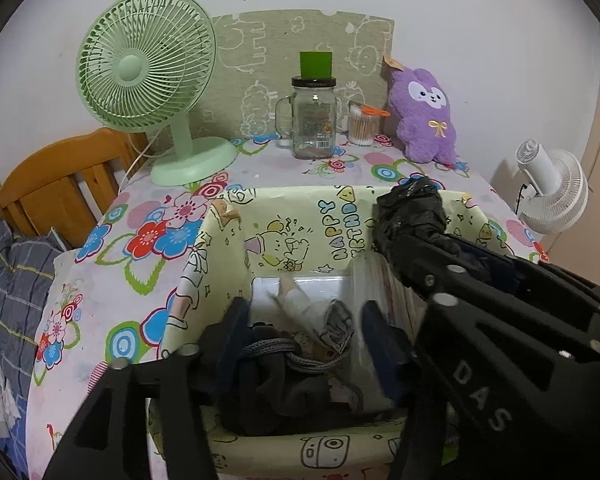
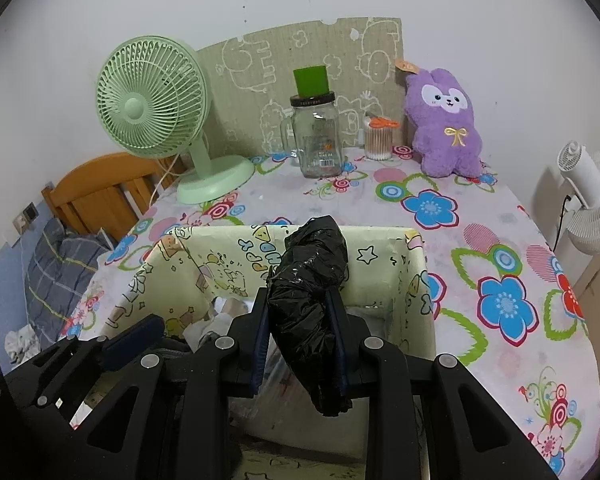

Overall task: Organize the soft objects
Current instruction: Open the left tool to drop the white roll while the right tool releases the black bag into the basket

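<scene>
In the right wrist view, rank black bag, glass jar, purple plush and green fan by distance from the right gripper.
1. black bag, held in the right gripper.
2. green fan, back left.
3. glass jar, back centre; purple plush, back right: too close to call.

black plastic bundle (image 2: pixel 308 304) | pale-yellow cartoon-print box (image 2: pixel 380 276) | floral tablecloth (image 2: pixel 500 264) | purple plush (image 2: pixel 444 124) | mint-green fan (image 2: pixel 152 100)

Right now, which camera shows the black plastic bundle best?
The right wrist view: the black plastic bundle sits centered, clamped by the right gripper. The left wrist view shows only its top end, off to the right.
</scene>
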A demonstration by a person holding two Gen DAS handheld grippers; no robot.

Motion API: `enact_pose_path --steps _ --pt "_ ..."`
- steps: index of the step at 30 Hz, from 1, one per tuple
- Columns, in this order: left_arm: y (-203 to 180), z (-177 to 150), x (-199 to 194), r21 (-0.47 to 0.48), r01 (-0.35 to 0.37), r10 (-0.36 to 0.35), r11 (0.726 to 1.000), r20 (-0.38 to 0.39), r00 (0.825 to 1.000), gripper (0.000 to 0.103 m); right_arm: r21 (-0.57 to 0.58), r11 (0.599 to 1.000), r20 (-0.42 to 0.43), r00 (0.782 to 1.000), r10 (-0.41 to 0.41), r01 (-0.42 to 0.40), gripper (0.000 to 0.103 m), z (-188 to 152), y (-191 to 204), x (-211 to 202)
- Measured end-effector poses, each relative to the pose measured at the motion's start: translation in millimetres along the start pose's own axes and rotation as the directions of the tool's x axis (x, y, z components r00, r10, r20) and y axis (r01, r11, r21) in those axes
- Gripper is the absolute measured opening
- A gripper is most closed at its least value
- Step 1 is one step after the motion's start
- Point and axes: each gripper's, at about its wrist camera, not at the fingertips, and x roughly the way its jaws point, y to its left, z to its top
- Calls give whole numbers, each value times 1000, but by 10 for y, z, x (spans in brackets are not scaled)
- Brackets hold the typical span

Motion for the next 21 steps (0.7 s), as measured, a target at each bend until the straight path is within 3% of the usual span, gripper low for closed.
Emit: enact_pose_path --steps 5,8,10,12,14,21 --pt "3 12 4 -5 13 -13 1000 0 1000 76 -6 1000 7 1000 15 -15 32 5 7 16" --pt "-11 17 8 0 13 -13 1000 -9 1000 78 -10 1000 9 1000 -5 6 40 4 11 36" --pt "-17 15 7 0 17 -17 1000 -13 1000 80 -9 1000 4 1000 -13 13 48 5 8 44" --pt "-18 17 -6 -3 26 -26 1000 -12 1000 84 0 1000 8 1000 -6 6 64 -1 -1 29" --pt "-16 21 -28 -6 23 -23 1000 -5 1000 87 6 1000 25 1000 -6 6 72 -2 -10 -6" --pt "-8 22 -110 -13 5 -4 1000 14 1000 92 0 1000 55 998 -8 8 86 0 13 -124"
